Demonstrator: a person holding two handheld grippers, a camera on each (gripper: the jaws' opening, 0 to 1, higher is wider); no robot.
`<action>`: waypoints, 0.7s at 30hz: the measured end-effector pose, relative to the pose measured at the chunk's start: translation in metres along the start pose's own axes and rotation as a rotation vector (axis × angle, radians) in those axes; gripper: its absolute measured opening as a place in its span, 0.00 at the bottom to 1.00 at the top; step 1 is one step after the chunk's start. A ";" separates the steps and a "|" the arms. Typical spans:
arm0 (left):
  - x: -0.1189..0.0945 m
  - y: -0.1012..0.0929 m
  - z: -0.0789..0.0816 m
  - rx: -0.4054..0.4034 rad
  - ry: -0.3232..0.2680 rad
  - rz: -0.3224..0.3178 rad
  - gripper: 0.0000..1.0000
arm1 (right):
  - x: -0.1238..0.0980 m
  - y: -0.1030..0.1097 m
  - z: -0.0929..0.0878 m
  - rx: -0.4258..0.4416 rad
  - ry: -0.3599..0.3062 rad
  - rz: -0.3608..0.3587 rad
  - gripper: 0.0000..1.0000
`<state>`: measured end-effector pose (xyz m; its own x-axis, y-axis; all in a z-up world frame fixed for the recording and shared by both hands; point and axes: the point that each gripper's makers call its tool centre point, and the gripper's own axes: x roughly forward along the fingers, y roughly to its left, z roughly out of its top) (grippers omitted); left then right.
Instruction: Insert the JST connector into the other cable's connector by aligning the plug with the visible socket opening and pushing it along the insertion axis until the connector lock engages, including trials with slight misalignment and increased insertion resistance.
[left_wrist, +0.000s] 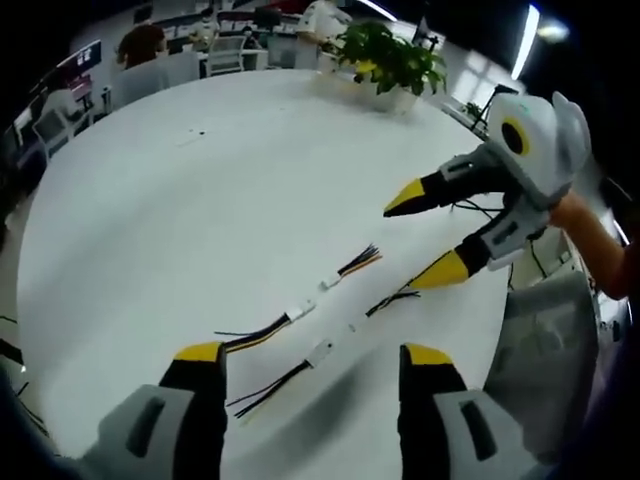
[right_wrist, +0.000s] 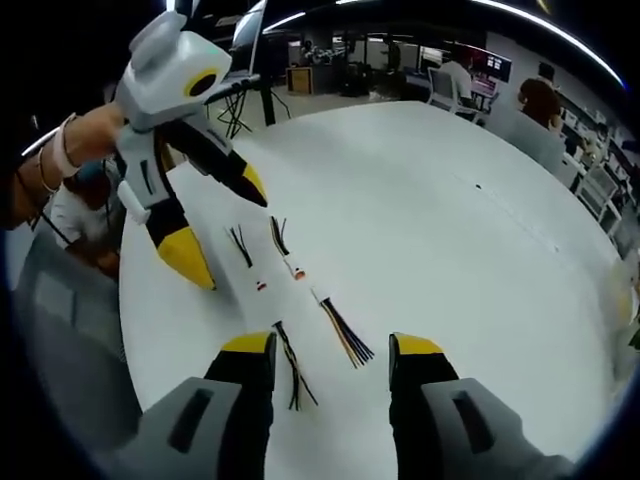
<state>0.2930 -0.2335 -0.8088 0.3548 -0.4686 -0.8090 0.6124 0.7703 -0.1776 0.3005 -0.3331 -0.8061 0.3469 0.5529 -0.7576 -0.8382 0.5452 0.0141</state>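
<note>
Two tools are in play, one per hand, each with two yellow-tipped black jaws on a grey-white body. On the white round desk lie two cable assemblies.

Left gripper view, left to right: the left tool rises from the bottom edge, jaws spread wide and holding nothing. Between and beyond its tips lie the cables. The nearer cable carries a small white connector near its middle, with dark wires fanning out at both ends. The farther cable has black and yellow wires at its left end, two small white connector housings along its run, and a fan of orange and dark wires at its right end. The housings are too small to tell plug from socket. At the right, the right tool hovers above the desk, jaws spread, empty, held by a bare forearm. A potted plant stands at the desk's far edge.

Right gripper view, left to right: the left tool hangs over the desk with its jaws apart, near the cables; the right tool sits at the bottom, jaws spread, empty. Both cables lie on the desk, untouched by any jaw.
</note>
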 end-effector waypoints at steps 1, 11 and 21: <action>0.000 0.000 0.001 0.000 -0.003 -0.001 0.66 | 0.000 0.000 0.001 -0.011 0.000 -0.002 0.43; 0.002 0.004 0.010 0.047 -0.073 -0.003 0.63 | 0.003 -0.003 0.007 -0.037 -0.014 0.007 0.37; 0.005 0.007 0.026 0.139 -0.174 0.003 0.56 | 0.012 0.004 0.008 -0.038 -0.032 0.039 0.34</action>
<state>0.3173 -0.2414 -0.7997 0.4658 -0.5435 -0.6983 0.6983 0.7105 -0.0872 0.3047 -0.3195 -0.8099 0.3266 0.5936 -0.7355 -0.8663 0.4992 0.0182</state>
